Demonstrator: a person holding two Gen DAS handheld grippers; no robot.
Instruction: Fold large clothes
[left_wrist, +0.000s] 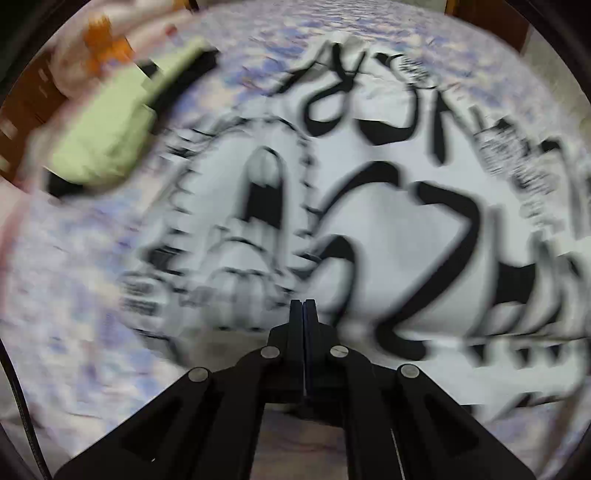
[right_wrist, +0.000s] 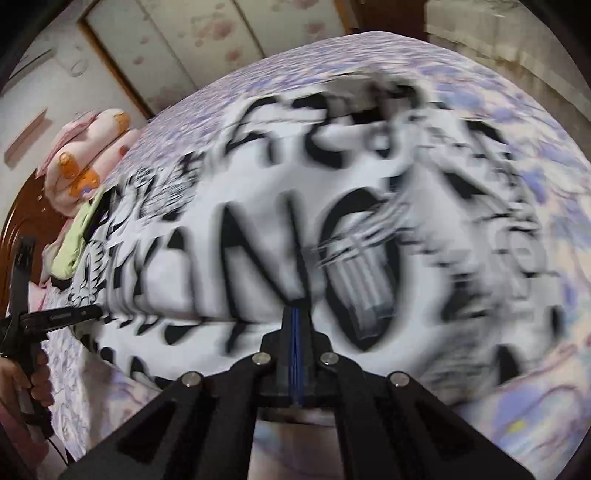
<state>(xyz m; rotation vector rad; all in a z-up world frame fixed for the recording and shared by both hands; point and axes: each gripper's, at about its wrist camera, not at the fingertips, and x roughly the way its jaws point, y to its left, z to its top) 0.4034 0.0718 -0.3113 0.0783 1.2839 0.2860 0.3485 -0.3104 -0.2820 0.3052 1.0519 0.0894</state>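
Observation:
A large white garment with bold black print (left_wrist: 369, 206) (right_wrist: 280, 236) lies spread on a bed; both views are motion-blurred. My left gripper (left_wrist: 303, 303) hovers over the garment's near part with its jaws pressed together, and I see no cloth between them. My right gripper (right_wrist: 295, 308) points down at the big black letters, its blue pads closed against each other with nothing visible in between. In the right wrist view the left gripper (right_wrist: 86, 314) shows at the left edge over the garment's side, held by a person's hand (right_wrist: 26, 373).
The bed sheet (left_wrist: 74, 295) (right_wrist: 517, 424) is pale with a lilac flower pattern. A folded light-green cloth (left_wrist: 107, 136) (right_wrist: 74, 243) lies at the garment's far left. Pink and orange bedding (right_wrist: 88, 155) sits by the wooden headboard (right_wrist: 26, 206). A cupboard stands behind the bed.

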